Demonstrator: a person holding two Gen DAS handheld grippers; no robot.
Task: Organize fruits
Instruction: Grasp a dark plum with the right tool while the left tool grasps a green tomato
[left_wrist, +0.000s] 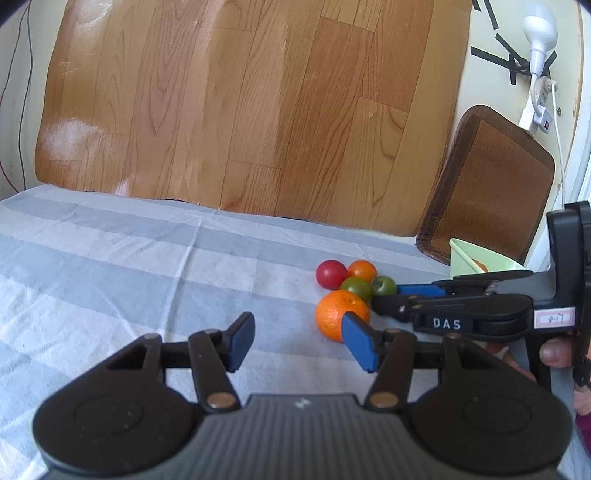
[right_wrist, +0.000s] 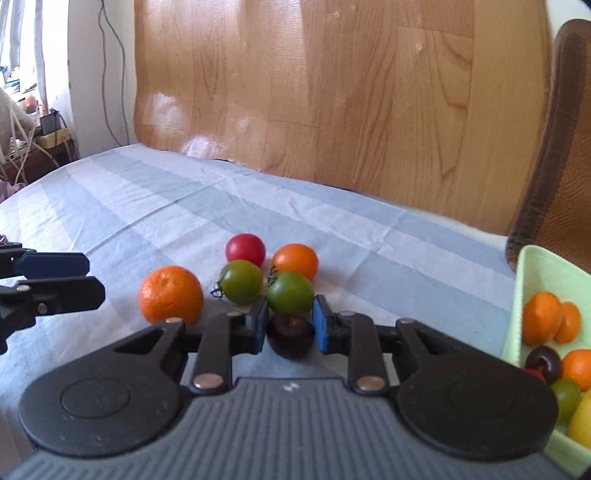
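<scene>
A cluster of fruit lies on the blue striped cloth: a mandarin (right_wrist: 170, 294), a red tomato (right_wrist: 245, 249), an orange tomato (right_wrist: 295, 260), two green tomatoes (right_wrist: 241, 280) (right_wrist: 290, 293) and a dark purple tomato (right_wrist: 290, 336). My right gripper (right_wrist: 290, 325) is shut on the dark purple tomato; it also shows in the left wrist view (left_wrist: 388, 297). My left gripper (left_wrist: 301, 341) is open and empty, with the mandarin (left_wrist: 338, 314) just beyond its right finger. A light green tray (right_wrist: 532, 280) at the right holds several fruits.
The cloth-covered table (left_wrist: 110, 266) ends at a wooden floor (left_wrist: 240, 103). A brown woven chair seat (left_wrist: 487, 177) stands beyond the tray (left_wrist: 461, 258). A white power strip and lamp (left_wrist: 539, 44) are on the wall at the right.
</scene>
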